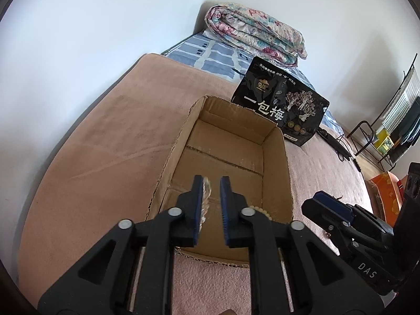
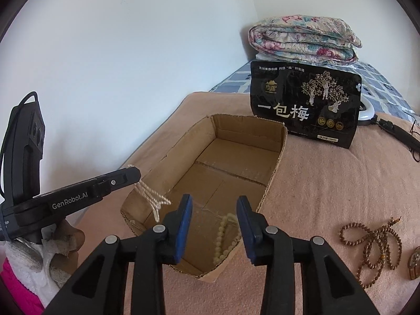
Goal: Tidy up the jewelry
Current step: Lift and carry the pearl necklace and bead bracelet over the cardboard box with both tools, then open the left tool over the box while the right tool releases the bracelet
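An open cardboard box sits on a pink blanket. A cream bead necklace lies in its near corner, and a bit of it shows in the left wrist view. My left gripper hovers over the box's near end; its jaws stand slightly apart with a pale twisted rope chain against the left pad, dangling into the box. My right gripper is open and empty over the box's near right edge. A brown bead mala lies on the blanket at right.
A black snack bag stands behind the box. A folded floral quilt lies on a blue checked sheet at the back. A black cable and a white object lie at right. A small brown pendant lies beside the mala.
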{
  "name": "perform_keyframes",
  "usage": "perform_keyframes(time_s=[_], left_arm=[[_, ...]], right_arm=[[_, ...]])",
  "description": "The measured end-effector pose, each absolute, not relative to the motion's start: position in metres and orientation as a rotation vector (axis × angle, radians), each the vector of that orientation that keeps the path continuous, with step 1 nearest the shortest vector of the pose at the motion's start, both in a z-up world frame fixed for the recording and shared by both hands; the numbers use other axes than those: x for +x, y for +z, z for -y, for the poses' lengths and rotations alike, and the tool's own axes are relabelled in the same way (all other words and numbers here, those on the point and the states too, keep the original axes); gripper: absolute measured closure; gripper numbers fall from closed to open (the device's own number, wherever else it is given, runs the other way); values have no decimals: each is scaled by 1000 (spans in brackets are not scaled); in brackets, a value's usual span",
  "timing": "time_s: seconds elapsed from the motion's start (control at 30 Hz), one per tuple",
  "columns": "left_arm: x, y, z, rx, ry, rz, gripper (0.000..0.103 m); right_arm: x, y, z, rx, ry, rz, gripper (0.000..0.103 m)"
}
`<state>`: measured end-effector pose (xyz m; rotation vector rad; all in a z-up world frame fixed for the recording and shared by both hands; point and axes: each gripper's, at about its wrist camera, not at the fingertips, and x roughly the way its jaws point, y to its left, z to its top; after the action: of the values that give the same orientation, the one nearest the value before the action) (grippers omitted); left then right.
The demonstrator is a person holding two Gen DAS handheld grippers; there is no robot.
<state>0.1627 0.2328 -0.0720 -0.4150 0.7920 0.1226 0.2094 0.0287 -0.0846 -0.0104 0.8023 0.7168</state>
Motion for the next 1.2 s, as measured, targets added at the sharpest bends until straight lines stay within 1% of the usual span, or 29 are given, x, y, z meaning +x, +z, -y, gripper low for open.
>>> perform_keyframes(time_s=[0.03, 0.33, 0.57, 0.7, 0.83, 0.93, 0.97, 1.03, 1.2], left_arm=[[161, -71, -232, -414, 126, -785, 73], [156, -62, -227, -398, 133, -768, 73], [152, -49, -213, -370, 126, -752, 73], [152, -42, -203, -354, 121, -740, 73], [151, -37, -189, -337, 109, -733, 73], [151, -33, -178, -321, 94, -727, 73], [152, -31, -174, -315, 90, -726, 73], [153, -29, -164, -302, 78, -725, 73], [160, -29, -140, -280, 43, -740, 73]], right_arm=[[209, -83, -27, -11, 717, -798, 64], [207, -72, -9, -13, 677, -771, 58], [204, -61, 5, -20, 642, -738, 48], [201, -55, 19, -30, 618, -719, 44], [201, -52, 38, -31, 585, -709, 37], [202, -50, 55, -31, 556, -701, 35], [202, -48, 61, -30, 545, -698, 29], [202, -45, 74, -25, 523, -685, 22], [202, -38, 105, -16, 478, -657, 16]])
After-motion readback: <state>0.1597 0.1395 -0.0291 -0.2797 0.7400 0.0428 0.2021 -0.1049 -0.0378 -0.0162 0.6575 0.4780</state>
